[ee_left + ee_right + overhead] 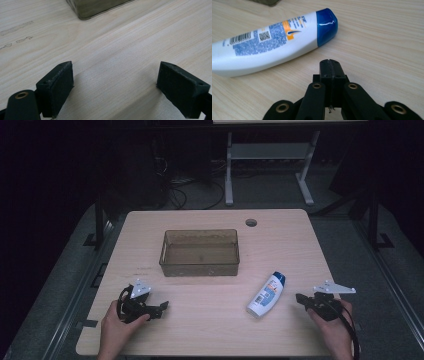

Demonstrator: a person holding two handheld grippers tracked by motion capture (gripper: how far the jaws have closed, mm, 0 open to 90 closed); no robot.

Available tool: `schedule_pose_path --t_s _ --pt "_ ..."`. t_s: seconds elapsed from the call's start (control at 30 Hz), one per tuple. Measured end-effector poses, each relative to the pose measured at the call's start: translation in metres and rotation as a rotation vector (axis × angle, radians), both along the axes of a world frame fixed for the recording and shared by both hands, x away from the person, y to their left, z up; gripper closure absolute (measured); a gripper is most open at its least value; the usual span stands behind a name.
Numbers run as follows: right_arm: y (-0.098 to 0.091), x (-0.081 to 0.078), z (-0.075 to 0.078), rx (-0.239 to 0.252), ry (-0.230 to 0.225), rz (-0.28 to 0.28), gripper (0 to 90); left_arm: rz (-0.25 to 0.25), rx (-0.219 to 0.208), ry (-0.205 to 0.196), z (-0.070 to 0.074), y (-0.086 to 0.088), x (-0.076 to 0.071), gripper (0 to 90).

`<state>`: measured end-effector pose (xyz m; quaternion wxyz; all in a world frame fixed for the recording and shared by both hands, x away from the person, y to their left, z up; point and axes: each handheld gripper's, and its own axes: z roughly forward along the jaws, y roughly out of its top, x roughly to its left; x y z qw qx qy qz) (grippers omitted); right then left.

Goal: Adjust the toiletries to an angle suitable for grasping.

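Resting low on the table (210, 320), left gripper (115, 82) wide open and empty, right gripper (329, 65) closed, empty, near bottle (274, 42).

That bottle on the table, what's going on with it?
A person sits at a wooden table holding a gripper in each hand. The white bottle with the blue cap lies on its side, untouched. The right gripper, jaws shut and empty, points at it from close by. The left gripper rests open. A clear bin stands behind.

Glossy plastic bottle (269, 47) on matt pale wood-grain table (210, 325).
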<state>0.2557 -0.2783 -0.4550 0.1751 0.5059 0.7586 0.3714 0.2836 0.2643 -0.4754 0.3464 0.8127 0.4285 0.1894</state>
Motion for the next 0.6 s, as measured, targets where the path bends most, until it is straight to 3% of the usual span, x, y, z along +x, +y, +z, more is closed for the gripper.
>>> schedule_pose_path --t_s 0.6 --pt "0.000 0.038 0.005 0.042 0.011 0.046 90.0 0.004 -0.001 0.000 0.000 0.000 0.000 12.6"
